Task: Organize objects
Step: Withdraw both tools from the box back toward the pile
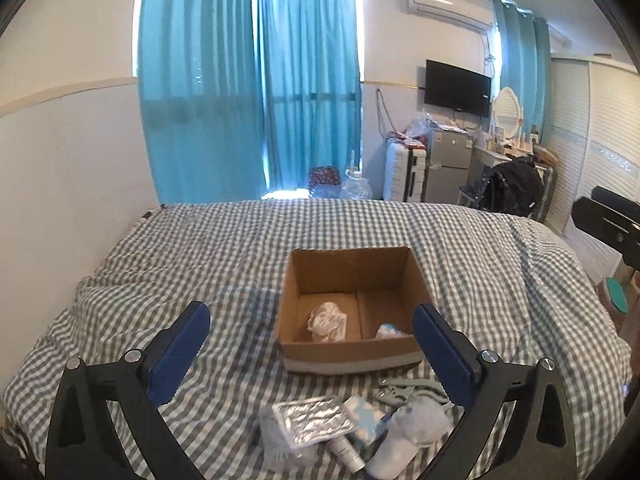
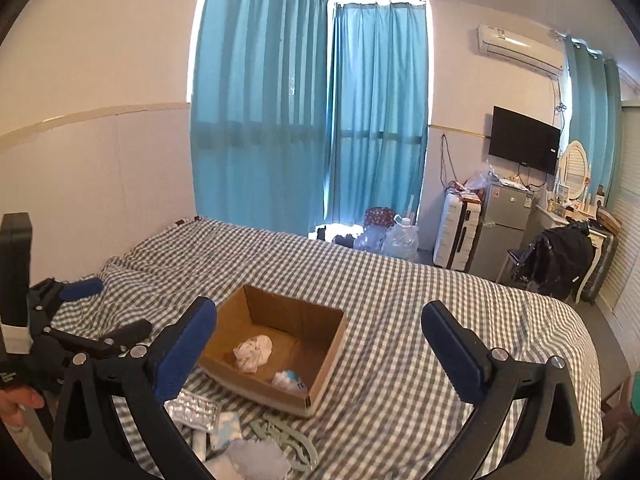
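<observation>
An open cardboard box (image 1: pixel 352 268) sits on the checked bed; it also shows in the right wrist view (image 2: pixel 320 376). Inside lie a crumpled white cloth (image 1: pixel 327 321) (image 2: pixel 253 353) and a small blue-white item (image 1: pixel 388 331) (image 2: pixel 289 381). In front of the box lies a pile: a silver blister pack (image 1: pixel 312 420) (image 2: pixel 194 407), a blue-white packet (image 1: pixel 366 416), a white tube (image 1: pixel 346 454), a pale green hanger (image 1: pixel 404 388) (image 2: pixel 288 438) and a greyish cloth (image 1: pixel 420 420). My left gripper (image 1: pixel 312 320) is open and empty above the pile. My right gripper (image 2: pixel 320 322) is open and empty, to the right of the box.
The grey-white checked bedspread (image 1: pixel 200 248) covers the bed. The left gripper's body (image 2: pixel 52 320) shows at the left of the right wrist view. Beyond the bed stand blue curtains (image 1: pixel 248 92), water jugs (image 1: pixel 356 188), a suitcase (image 1: pixel 404 172), a small fridge (image 1: pixel 448 160) and a chair with black clothing (image 1: pixel 516 188).
</observation>
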Motion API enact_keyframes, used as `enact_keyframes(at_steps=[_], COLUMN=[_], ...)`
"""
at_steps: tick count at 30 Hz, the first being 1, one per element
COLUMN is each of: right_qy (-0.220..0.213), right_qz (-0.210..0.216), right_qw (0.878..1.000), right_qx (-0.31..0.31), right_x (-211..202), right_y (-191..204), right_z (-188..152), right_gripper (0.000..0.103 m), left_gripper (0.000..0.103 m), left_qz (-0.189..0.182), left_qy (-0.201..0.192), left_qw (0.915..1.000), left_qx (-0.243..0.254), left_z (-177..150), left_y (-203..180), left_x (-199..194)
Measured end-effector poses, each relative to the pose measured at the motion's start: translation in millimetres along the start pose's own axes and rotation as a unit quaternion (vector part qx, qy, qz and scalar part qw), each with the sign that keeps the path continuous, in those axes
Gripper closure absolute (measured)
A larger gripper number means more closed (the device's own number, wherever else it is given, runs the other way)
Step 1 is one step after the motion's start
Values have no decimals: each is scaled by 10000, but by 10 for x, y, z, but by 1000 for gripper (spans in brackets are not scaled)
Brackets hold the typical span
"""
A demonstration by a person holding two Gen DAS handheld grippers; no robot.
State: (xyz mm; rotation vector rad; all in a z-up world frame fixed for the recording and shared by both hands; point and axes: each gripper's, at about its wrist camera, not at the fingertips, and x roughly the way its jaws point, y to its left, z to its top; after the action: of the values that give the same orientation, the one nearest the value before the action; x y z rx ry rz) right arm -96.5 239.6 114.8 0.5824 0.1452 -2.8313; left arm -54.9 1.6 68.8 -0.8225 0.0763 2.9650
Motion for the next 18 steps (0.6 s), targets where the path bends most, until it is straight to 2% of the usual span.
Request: enact_keyframes(at_steps=[6,10,13,18], right_qy=[40,231,468,1039], right_qz=[-89,-48,-39,219], right_qw=[9997,9989,9973,9928], right_qx=[-206,-395,-565,-558], right_x=[-191,-159,-43,305], right_y=[82,177,273,430], right_z=[-367,-688,-922,-1318], right_gripper=[0,0,0,0], left_gripper=[0,0,0,0], left_qz=[55,267,405,520], left_qy=[79,108,263,582], left_qw=[9994,9988,9982,9962], left_qx=[-343,-393,-349,-384], left_z=[-340,-631,-848,-1202], left_y=[133,206,224,286], left_x=[-41,27,118,353])
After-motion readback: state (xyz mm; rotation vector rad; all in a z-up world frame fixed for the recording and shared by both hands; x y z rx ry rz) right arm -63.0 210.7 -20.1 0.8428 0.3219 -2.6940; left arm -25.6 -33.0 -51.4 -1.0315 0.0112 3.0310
